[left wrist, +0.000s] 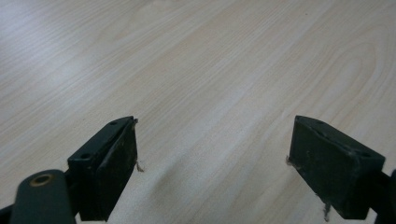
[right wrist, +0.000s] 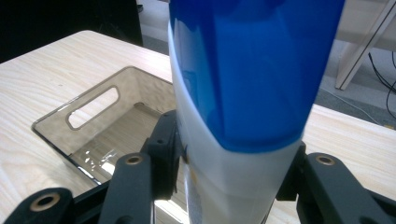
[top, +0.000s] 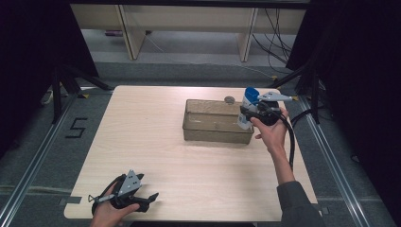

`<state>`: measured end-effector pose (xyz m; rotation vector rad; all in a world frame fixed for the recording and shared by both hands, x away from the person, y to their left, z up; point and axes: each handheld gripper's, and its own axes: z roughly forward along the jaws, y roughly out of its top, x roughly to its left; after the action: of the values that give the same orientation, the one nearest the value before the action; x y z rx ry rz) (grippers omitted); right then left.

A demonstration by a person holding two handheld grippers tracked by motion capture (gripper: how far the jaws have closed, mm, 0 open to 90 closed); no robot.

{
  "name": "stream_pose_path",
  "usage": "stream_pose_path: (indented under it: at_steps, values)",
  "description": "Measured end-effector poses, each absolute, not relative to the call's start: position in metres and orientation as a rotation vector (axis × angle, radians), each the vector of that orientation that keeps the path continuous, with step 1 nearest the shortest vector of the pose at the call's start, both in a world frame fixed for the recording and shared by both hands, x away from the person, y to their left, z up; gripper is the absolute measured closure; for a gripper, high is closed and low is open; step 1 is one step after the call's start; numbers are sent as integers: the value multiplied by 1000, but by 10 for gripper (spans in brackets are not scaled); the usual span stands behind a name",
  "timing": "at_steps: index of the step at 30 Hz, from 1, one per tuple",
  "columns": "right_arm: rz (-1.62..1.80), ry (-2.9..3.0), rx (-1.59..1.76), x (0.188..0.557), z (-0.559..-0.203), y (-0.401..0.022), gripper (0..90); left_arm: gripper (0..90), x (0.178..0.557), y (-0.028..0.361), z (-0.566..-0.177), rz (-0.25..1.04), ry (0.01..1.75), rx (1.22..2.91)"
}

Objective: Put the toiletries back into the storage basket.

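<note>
A: Where is the bottle just now?

B: Clamped in the right gripper, at about two o'clock on the worktop in the high view. It stands roughly upright over the right end of the bin, blue cap at the top, white body below.

A: And how does it sit against the jaws?

B: In the right gripper view the bottle rises straight up between them. One jaw presses its white body from nine o'clock, the other from three o'clock, both low on the body, beneath the blue part. The jaws are closed on it, with the bottle as wide as the gap.

A: Is it touching the bin?

B: I cannot tell. In that view the bin lies behind and to the nine o'clock side of the bottle, smoky and see-through, with a slot handle in its near end wall.

A: Anything else by it?

B: A small round grey thing lies on the worktop just behind the bin's far wall, at about eleven o'clock from the bottle.

A: The other hand?

B: The left gripper rests at seven o'clock on the worktop, well apart from the bin. Its own view shows the left gripper with jaws spread wide and bare wood between them.
</note>
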<state>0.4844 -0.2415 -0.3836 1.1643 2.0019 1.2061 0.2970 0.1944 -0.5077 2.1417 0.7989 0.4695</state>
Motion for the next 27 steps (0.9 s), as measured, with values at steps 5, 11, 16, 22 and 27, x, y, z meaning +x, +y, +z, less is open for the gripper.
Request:
stream_pose_path:
  at_steps: [5, 11, 16, 22, 27]
  values:
    - [1187, 2016, 1163, 490, -390, -243, 549, 150, 296, 194, -507, 468, 798, 2151]
    - [1169, 2018, 1221, 494, -406, -243, 549, 150, 296, 194, -508, 471, 805, 2143]
    - [1168, 2013, 1211, 496, -415, -244, 550, 150, 297, 196, -506, 473, 792, 2164]
    - [1169, 2035, 1245, 497, -426, -242, 550, 150, 296, 195, -506, 469, 795, 2157]
    - [1166, 2034, 1263, 494, -432, -238, 550, 150, 297, 196, -507, 472, 793, 2163]
